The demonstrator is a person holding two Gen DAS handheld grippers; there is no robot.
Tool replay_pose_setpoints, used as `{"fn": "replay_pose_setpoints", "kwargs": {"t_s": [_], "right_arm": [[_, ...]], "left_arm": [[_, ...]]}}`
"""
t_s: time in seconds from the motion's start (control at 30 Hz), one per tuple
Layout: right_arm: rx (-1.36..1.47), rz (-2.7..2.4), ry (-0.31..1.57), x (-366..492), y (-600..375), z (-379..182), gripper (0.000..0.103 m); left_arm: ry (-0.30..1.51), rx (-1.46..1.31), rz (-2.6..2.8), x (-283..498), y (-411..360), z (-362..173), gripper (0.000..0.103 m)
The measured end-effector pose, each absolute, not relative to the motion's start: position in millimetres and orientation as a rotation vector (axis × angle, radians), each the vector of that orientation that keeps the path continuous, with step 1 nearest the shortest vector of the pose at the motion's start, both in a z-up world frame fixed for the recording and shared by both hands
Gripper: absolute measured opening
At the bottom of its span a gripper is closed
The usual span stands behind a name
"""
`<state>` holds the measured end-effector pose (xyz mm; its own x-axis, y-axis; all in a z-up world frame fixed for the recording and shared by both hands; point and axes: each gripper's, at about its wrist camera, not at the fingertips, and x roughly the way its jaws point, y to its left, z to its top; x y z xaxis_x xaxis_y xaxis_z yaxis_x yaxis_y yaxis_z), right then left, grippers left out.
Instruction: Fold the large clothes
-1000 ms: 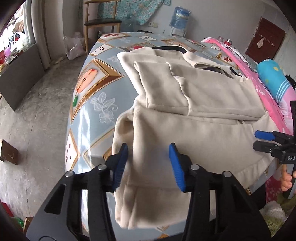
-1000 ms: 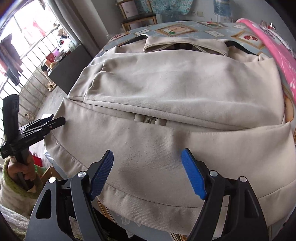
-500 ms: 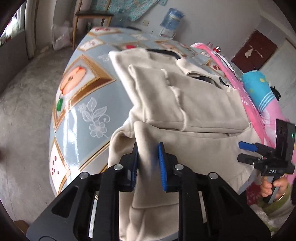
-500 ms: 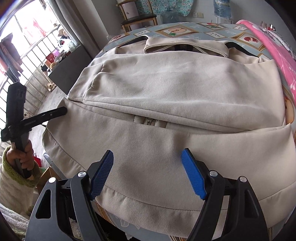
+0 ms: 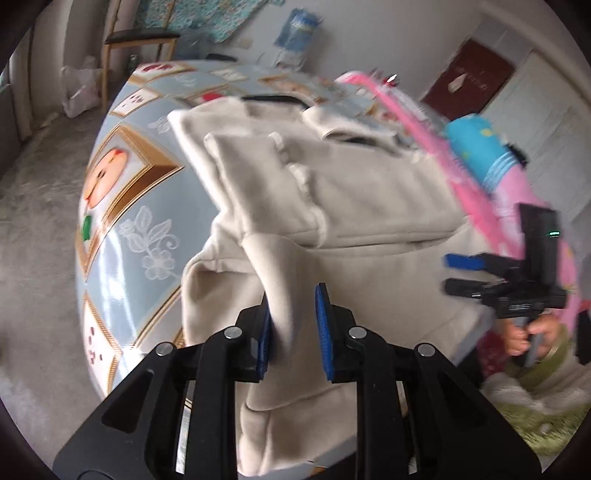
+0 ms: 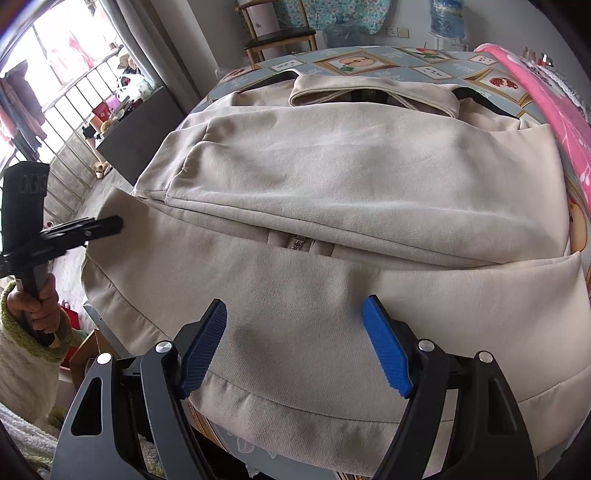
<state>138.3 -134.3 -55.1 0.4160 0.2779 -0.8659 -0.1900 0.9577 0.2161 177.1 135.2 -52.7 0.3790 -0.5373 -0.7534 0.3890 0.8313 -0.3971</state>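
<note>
Beige jacket (image 6: 332, 192) on table (image 5: 122, 229), left gripper (image 5: 291, 328) pinching its hem, right gripper (image 6: 295, 343) spread wide

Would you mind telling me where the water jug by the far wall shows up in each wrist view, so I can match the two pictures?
Left wrist view: the water jug is at the top centre, blurred, beyond the table's far edge.
Right wrist view: the water jug is at the top right, partly cut off by the frame's upper edge.
Shared landmark: the wooden chair stands left of the jug in both views.
</note>
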Motion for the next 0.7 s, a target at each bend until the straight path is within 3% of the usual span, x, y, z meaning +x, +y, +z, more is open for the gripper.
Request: {"fn": "replay_pose_setpoints", "kwargs": {"t_s": [0.7], "right_arm": [[0.211,0.198,1.052,134,-175,-46,0.074]], "left_arm": [[0.963,0.295,-0.279,151,77,-45,0.012]]}}
